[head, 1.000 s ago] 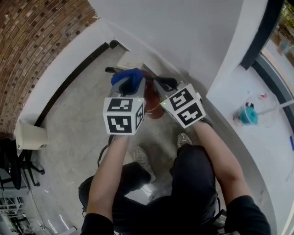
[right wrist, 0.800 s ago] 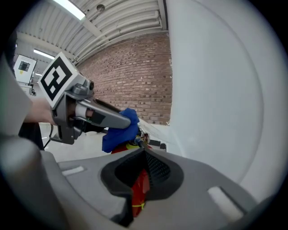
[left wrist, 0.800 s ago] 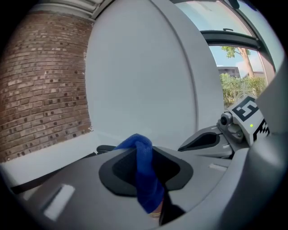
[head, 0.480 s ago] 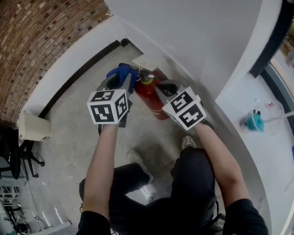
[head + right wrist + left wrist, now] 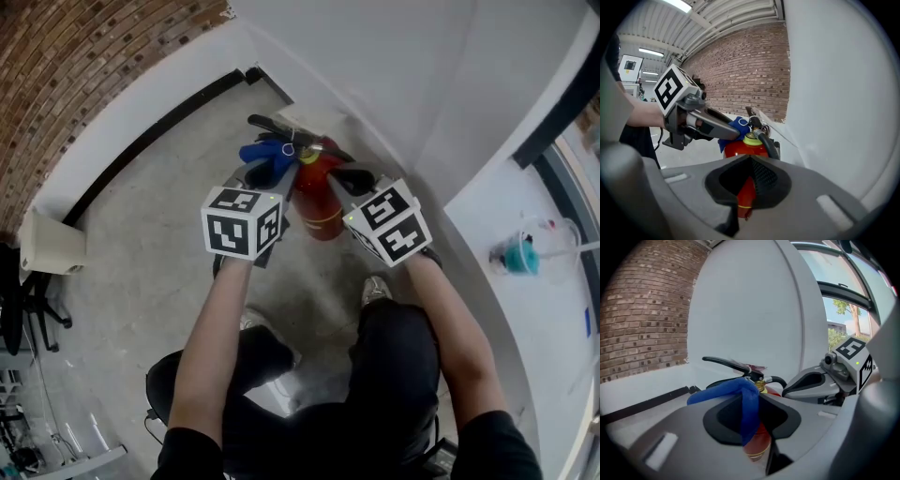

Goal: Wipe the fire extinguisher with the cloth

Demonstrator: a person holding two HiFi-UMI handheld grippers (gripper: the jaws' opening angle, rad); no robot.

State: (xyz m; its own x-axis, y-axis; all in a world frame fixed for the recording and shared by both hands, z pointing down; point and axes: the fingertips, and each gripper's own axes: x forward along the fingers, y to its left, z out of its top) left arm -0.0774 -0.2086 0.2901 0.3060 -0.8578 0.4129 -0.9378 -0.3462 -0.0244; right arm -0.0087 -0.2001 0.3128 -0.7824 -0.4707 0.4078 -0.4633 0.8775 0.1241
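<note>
A red fire extinguisher (image 5: 321, 204) stands on the concrete floor against the white wall, its black lever (image 5: 277, 126) pointing left. My left gripper (image 5: 273, 171) is shut on a blue cloth (image 5: 266, 153), which lies against the valve head. In the left gripper view the cloth (image 5: 749, 405) hangs between the jaws, with the red body (image 5: 759, 447) showing below. My right gripper (image 5: 343, 175) is shut with nothing in it, close beside the extinguisher's right side. The right gripper view has the red body (image 5: 751, 149) just beyond the shut tips, and the left gripper (image 5: 708, 123) with the cloth (image 5: 737, 125) at the top.
A white column and wall (image 5: 403, 84) stand right behind the extinguisher, with a brick wall (image 5: 84, 66) at left. A black baseboard (image 5: 150, 141) runs along the floor. The person's shoes (image 5: 375, 287) are close below. A teal object (image 5: 515, 253) sits on the right ledge.
The left gripper swung out to the left, then came back in toward the extinguisher's valve head, cloth still in it. The right gripper stayed shut beside the extinguisher, sinking slightly.
</note>
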